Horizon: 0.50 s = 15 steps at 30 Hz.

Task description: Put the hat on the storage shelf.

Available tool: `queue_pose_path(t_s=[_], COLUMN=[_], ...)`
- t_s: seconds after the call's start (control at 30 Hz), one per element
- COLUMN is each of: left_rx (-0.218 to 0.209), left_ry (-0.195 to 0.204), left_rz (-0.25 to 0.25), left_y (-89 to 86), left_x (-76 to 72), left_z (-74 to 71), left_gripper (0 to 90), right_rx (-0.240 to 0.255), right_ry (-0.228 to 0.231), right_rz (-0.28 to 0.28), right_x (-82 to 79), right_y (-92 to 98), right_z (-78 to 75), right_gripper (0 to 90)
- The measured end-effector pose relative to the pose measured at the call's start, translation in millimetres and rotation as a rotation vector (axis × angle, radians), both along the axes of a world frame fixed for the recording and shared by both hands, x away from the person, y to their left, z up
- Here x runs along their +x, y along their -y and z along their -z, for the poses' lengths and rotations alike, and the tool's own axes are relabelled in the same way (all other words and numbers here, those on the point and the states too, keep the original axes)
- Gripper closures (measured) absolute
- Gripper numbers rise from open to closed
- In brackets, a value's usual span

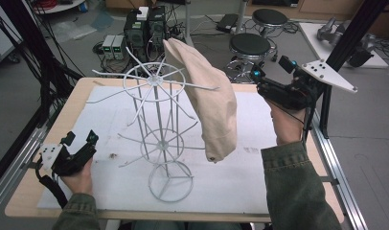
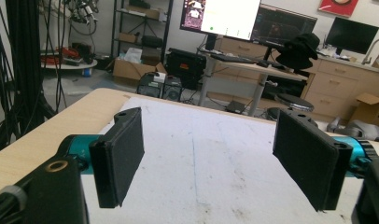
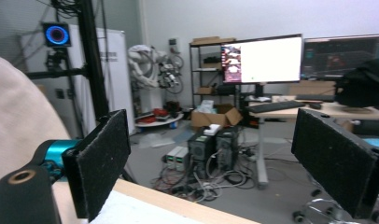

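High view
Counter: light wooden top, most of it covered by a white sheet.
Wire rack: white, upright near the middle of the sheet, a round base ring at the bottom and thin arms spreading from hubs at two heights.
Cloth: beige, a hat or bag by its shape, hanging from the upper arms on the rack's right side and drooping down toward the sheet without reaching it.
Left tongs: low at the counter's left edge, held by the person's left hand, jaws parted with nothing between them, well apart from the rack.
Right tongs: raised at the far right of the counter, held by the right hand, tips pointing toward the cloth but apart from it; a grey three-cornered plate sits on top.
Floor beyond: two round black stools and boxes of electronics with cables.

Left gripper view
Left tongs: released, jaws wide apart over the bare white sheet, empty.

Right gripper view
Right tongs: released, jaws wide apart, empty.
Cloth: beige surface at the left edge, just beside the left jaw; I cannot tell whether they touch.
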<state>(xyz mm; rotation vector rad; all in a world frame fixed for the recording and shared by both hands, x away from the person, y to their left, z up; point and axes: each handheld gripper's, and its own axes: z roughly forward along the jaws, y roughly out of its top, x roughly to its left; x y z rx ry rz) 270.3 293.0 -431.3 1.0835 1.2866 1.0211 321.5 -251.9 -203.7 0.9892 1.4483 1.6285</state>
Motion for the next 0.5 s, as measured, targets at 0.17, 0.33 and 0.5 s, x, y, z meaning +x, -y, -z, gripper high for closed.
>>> queue_pose_path(t_s=[0.17,0.33,0.5], left_rx=[0.0,0.001,0.002], left_ry=[0.002,0.005,0.004], left_rz=[-0.003,-0.004,-0.006], left_y=[0.1,0.6,0.1], left_x=[-0.1,-0.4,-0.7], left_z=[-0.2,-0.5,-0.5], left_gripper=[24.8,24.9,24.9], right_rx=[-0.018,-0.036,-0.052], right_ry=[0.005,-0.01,-0.018], right_rz=[0.057,0.071,0.11], right_x=[-4.0,-7.6,-12.5], right_y=[3.2,4.2,7.3], right_z=[15.0,34.3,47.8], right_gripper=[10.9,10.9,10.9])
